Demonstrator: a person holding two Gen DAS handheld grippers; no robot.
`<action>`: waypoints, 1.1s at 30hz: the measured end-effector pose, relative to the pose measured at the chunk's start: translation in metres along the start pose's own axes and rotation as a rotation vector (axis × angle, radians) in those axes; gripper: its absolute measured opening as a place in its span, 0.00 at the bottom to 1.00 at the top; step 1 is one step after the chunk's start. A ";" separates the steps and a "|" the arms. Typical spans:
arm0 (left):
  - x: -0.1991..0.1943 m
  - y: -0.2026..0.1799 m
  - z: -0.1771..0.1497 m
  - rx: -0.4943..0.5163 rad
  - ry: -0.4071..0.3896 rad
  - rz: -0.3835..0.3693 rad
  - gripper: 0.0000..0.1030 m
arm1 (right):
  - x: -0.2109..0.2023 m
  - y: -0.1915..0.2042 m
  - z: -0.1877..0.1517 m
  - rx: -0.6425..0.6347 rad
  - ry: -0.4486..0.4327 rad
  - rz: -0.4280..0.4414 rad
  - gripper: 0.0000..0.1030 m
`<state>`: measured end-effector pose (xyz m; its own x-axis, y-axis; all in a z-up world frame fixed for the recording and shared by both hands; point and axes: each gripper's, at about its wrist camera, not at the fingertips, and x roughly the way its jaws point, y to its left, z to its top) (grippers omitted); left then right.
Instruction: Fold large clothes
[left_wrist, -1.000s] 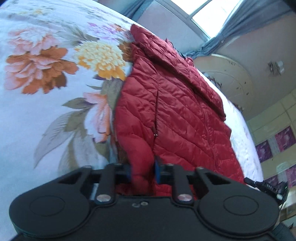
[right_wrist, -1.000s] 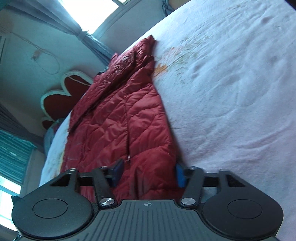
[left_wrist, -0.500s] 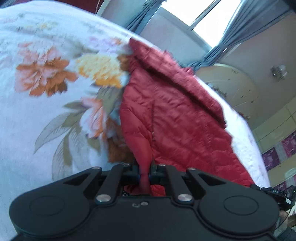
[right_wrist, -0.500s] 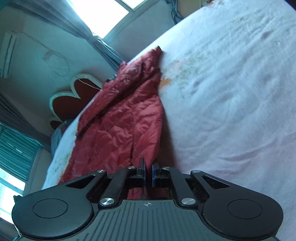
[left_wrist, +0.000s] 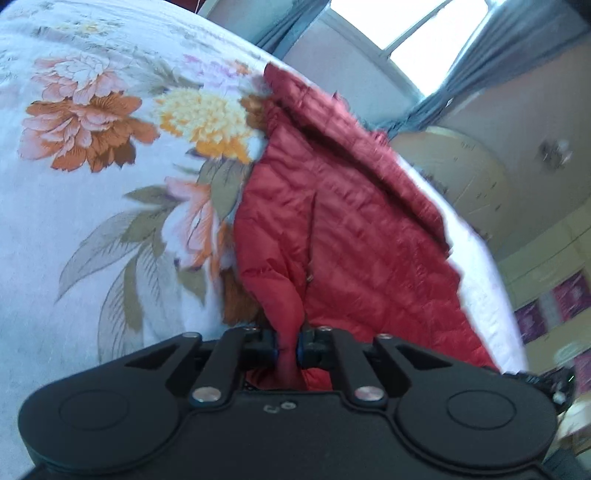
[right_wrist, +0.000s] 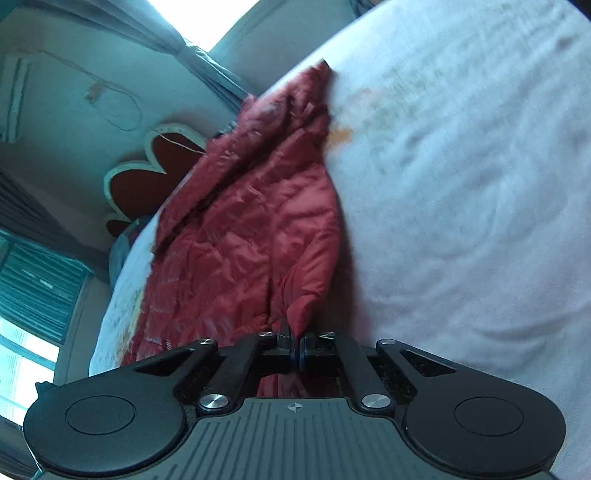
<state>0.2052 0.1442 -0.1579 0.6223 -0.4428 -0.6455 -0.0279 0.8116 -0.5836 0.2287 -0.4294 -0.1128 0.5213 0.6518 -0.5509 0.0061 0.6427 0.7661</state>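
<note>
Red quilted jacket (left_wrist: 354, 229) lies lengthwise on bed (left_wrist: 74, 221). Left gripper (left_wrist: 287, 349) and right gripper (right_wrist: 296, 349) each pinch near hem corner. Likely light, puffy, slippery; hold deep folds.

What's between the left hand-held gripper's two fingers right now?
A pinched fold of the red jacket sits between the fingers of the left hand-held gripper, clamped tight; the left wrist view shows it.

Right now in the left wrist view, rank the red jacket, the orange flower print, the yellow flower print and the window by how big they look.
1. red jacket
2. orange flower print
3. yellow flower print

The window is cropped and farther away, so I won't rank it.
</note>
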 end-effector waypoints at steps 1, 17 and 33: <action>-0.006 -0.003 0.005 -0.002 -0.025 -0.020 0.06 | -0.005 0.006 0.004 -0.015 -0.018 0.016 0.01; 0.035 -0.121 0.241 0.116 -0.314 -0.094 0.06 | 0.038 0.131 0.223 -0.178 -0.327 0.063 0.01; 0.226 -0.069 0.329 0.098 -0.193 0.098 0.71 | 0.197 0.047 0.345 -0.083 -0.276 -0.189 0.81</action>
<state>0.6055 0.1137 -0.1018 0.7589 -0.2863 -0.5848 -0.0255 0.8844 -0.4661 0.6261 -0.4099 -0.0707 0.7287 0.3919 -0.5616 0.0614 0.7794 0.6235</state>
